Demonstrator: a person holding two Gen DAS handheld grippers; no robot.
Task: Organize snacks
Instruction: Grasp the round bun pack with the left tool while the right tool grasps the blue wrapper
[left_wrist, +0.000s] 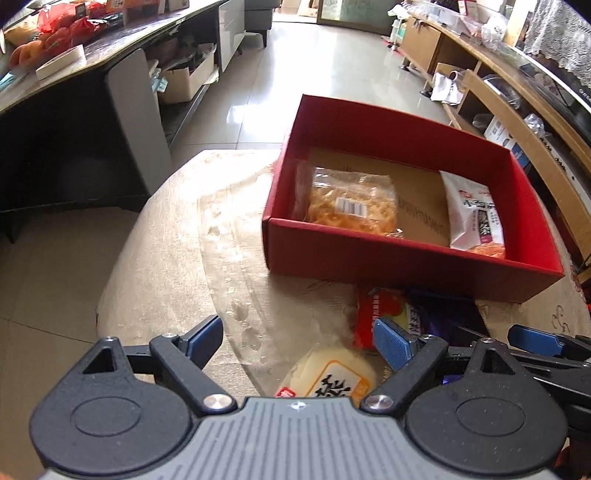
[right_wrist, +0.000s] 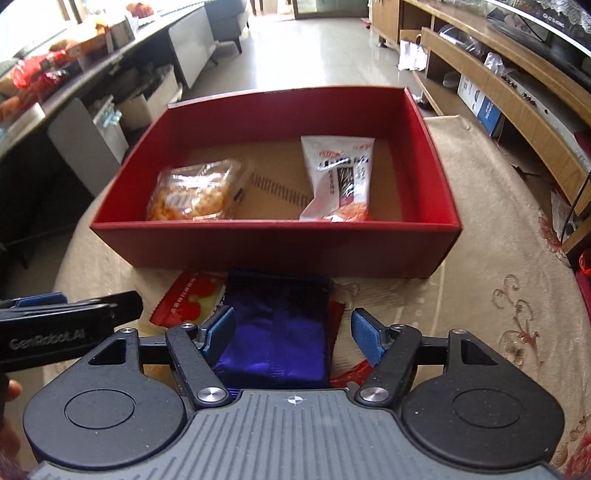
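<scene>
Red box (right_wrist: 275, 243) sat on the cloth-covered bench (right_wrist: 498, 266), holding a clear bag of orange snacks (right_wrist: 195, 192) at its left and a white packet (right_wrist: 340, 177) at its right, well apart. Just before its near wall lay a purple packet (right_wrist: 277, 328), a red packet (right_wrist: 188, 299) and a pale round packet (left_wrist: 332, 376). Right hand-held gripper (right_wrist: 291, 334) stood wide open over the purple packet, gripping nothing; left hand-held gripper (left_wrist: 299, 341) likewise open and empty above the pale one.

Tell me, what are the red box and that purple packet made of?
The red box looks like matte cardboard: its floor is bare brown board, its corners folded. The purple packet seems to be glossy plastic or foil film, since it wrinkles and catches the light. It lies between the right gripper's open fingers.
</scene>
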